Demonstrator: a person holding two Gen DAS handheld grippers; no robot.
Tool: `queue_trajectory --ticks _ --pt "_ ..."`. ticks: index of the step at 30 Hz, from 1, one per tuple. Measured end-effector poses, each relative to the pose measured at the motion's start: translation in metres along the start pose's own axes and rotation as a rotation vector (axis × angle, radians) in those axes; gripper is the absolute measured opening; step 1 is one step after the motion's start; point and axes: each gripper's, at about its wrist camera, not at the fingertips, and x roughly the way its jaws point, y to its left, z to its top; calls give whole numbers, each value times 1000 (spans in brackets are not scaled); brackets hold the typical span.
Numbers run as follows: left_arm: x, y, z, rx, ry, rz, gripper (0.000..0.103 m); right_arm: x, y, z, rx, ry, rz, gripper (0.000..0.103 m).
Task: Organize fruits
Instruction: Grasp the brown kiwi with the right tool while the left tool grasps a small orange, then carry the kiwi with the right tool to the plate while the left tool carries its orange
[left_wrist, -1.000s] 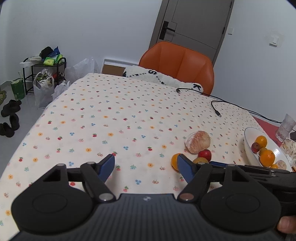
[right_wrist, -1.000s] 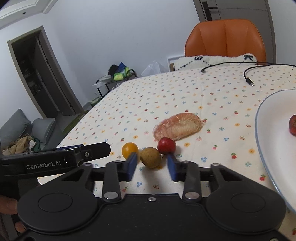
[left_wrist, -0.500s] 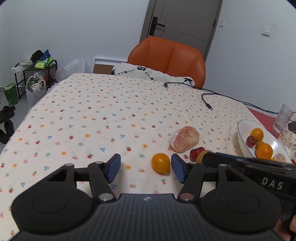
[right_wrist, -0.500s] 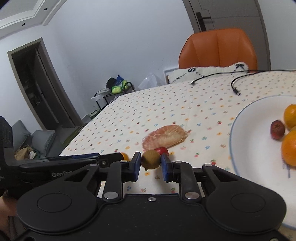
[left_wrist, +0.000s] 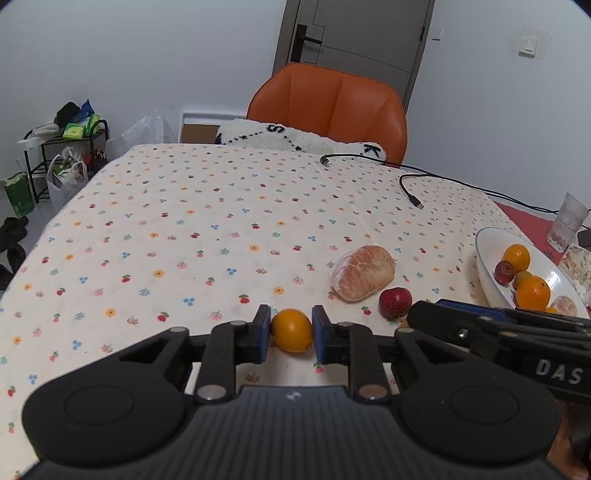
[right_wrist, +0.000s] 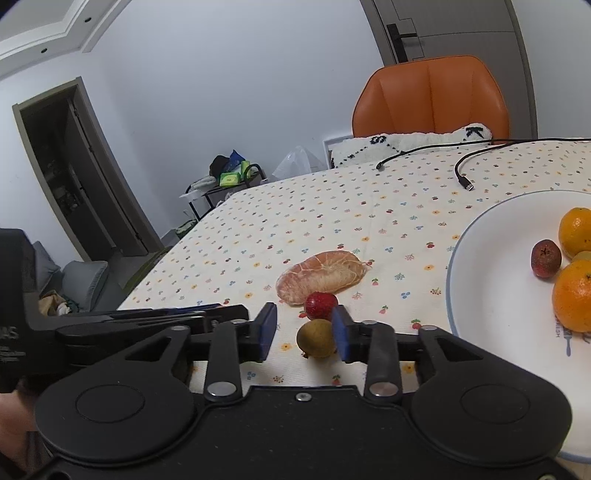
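Note:
On the flowered tablecloth, my left gripper (left_wrist: 291, 332) is shut on a small orange (left_wrist: 291, 329), with both blue pads against its sides. My right gripper (right_wrist: 303, 332) stands open around a brown-green fruit (right_wrist: 317, 338) that rests on the cloth. That fruit touches the right pad, with a gap to the left one. Just beyond it lie a small red fruit (right_wrist: 320, 305) and a peeled citrus (right_wrist: 321, 277). The white plate (right_wrist: 454, 266) to the right holds two oranges (right_wrist: 574, 295) and a dark red fruit (right_wrist: 546, 258).
A black cable (left_wrist: 410, 192) lies across the far side of the table. An orange chair (left_wrist: 328, 103) with a white cushion stands behind it. A glass (left_wrist: 569, 221) stands beyond the plate (left_wrist: 480, 254). A rack with bags stands at the far left.
My left gripper moved in on the small orange and shut on it. My right gripper's fingers, tight around the brown-green fruit half a second ago, now stand wider apart.

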Motion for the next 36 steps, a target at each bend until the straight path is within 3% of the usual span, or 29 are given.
queue_trajectory --ticks 4,8,14,25,36 --pt "-8 3 -1 -5 -5 -2 22 2 7 -3 -46 -6 -8 45" --pt "-17 8 -1 -14 -15 0 22 5 8 -4 -60 -2 -35 46" --pt "-30 12 -1 -26 -34 -4 22 14 10 -8 -77 37 -41 26" --pt "-51 2 6 -25 -84 -35 22 -26 9 2 -45 -42 -21 25" --pt "-65 -37 10 16 -128 -102 22 -77 -11 6 -7 -135 -58 25"
